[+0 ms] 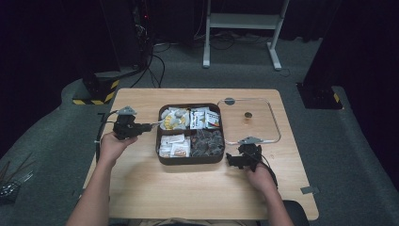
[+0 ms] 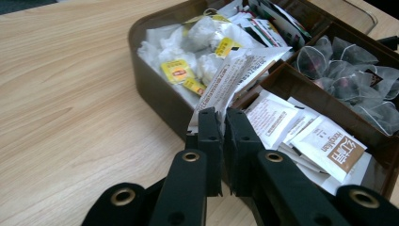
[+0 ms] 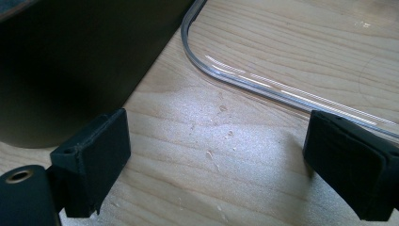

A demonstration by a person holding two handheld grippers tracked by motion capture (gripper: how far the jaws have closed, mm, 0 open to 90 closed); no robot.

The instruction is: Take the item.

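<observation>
A brown four-compartment box (image 1: 189, 160) of tea bags and sachets stands mid-table. My left gripper (image 1: 153, 125) is at the box's left edge, shut on a white printed sachet (image 2: 237, 71) that is lifted over the box wall (image 2: 155, 96). The sachet bends across the compartment of white tea bags with yellow tags (image 2: 178, 70). In the left gripper view my left gripper (image 2: 222, 123) has its jaws pressed on the sachet's lower edge. My right gripper (image 1: 234, 160) rests low by the box's front right corner, and my right gripper (image 3: 216, 160) is open over bare wood.
A clear lid (image 1: 272, 118) with a dark knob (image 1: 248, 114) lies flat to the right of the box; its rim (image 3: 244, 80) runs just beyond the right jaws. White-and-brown sachets (image 2: 324, 146) and mesh pyramid bags (image 2: 348, 70) fill other compartments. The dark box wall (image 3: 70, 61) is left of the right gripper.
</observation>
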